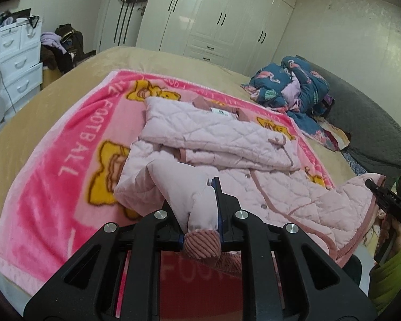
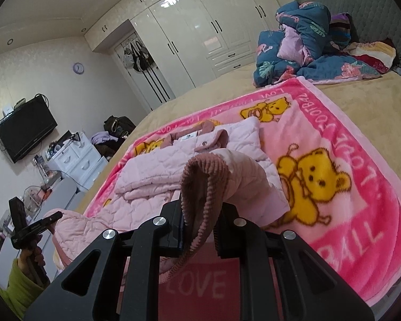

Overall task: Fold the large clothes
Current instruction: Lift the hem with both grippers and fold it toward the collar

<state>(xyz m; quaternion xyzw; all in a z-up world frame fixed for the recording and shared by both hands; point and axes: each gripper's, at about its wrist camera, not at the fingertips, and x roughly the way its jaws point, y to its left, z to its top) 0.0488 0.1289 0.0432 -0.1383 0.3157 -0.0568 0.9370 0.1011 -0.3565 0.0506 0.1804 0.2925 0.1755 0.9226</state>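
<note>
A pale pink quilted jacket (image 1: 216, 136) lies partly folded on a bright pink bear-print blanket (image 1: 53, 160) on the bed, collar at the far end. My left gripper (image 1: 201, 208) is shut on the jacket's near hem corner with its ribbed dusty-pink trim (image 1: 201, 243), holding it lifted. My right gripper (image 2: 200, 219) is shut on the other hem corner (image 2: 200, 182), also lifted; it shows in the left wrist view at the right edge (image 1: 387, 200). The jacket (image 2: 157, 165) and blanket (image 2: 361, 187) show in the right wrist view, and the left gripper shows at lower left (image 2: 34, 227).
A heap of blue flamingo-print bedding (image 1: 291, 85) lies at the far right of the beige bed (image 1: 21, 117), against a grey headboard (image 1: 366, 123). White drawers (image 1: 16, 61) and piled clothes stand left. White wardrobes (image 1: 222, 18) fill the back wall. A wall TV (image 2: 26, 128).
</note>
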